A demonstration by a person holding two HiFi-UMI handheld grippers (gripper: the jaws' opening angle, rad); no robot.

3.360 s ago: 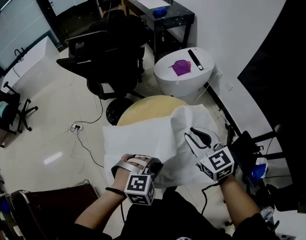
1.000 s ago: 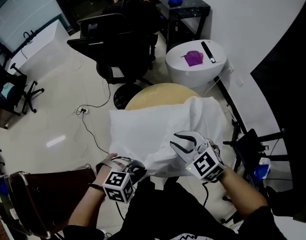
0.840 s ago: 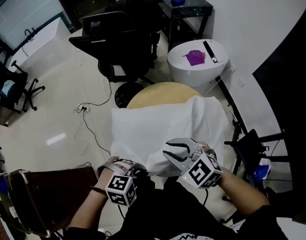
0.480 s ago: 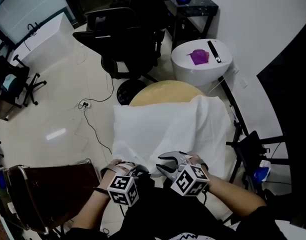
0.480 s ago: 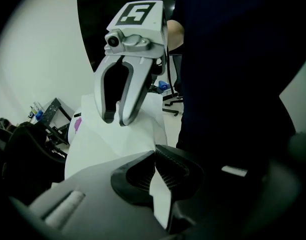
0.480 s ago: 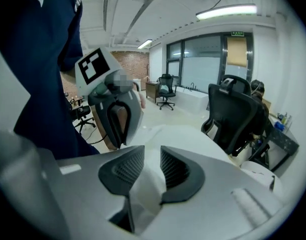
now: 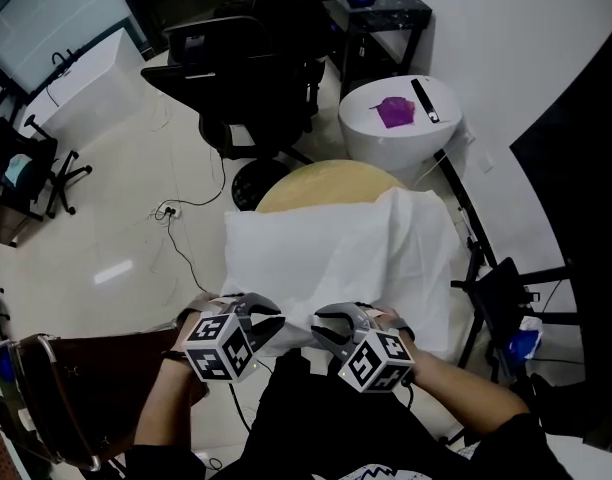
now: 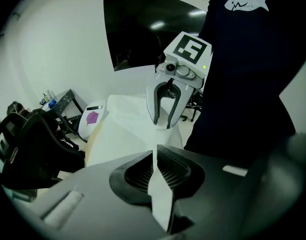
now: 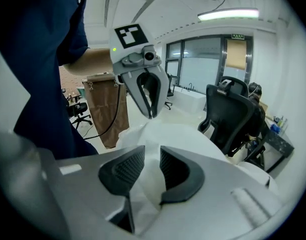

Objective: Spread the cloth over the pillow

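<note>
A white pillow (image 7: pixel 261 253) lies on a round wooden table (image 7: pixel 316 180). A white cloth (image 7: pixel 386 253) is draped over its right part and near edge. My left gripper (image 7: pixel 266 320) is at the near edge, and a thin fold of cloth (image 8: pixel 160 194) is pinched between its pads while the jaws begin to open. My right gripper (image 7: pixel 326 324) sits just to its right. Its jaws are apart and closing, with a bunched cloth fold (image 9: pixel 148 184) between them. Each gripper view shows the other gripper: the right gripper (image 8: pixel 165 114), the left gripper (image 9: pixel 149 104).
A white round stool (image 7: pixel 396 138) with a purple thing and a black remote stands beyond the table. Black office chairs (image 7: pixel 236 68) and a dark desk (image 7: pixel 376 8) are farther back. A brown chair (image 7: pixel 76 388) is near left. A black stand (image 7: pixel 491 288) is at the right.
My right gripper has swept from the cloth's right side left to the near edge, beside the left gripper. The left gripper has lifted and turned slightly at that edge.
</note>
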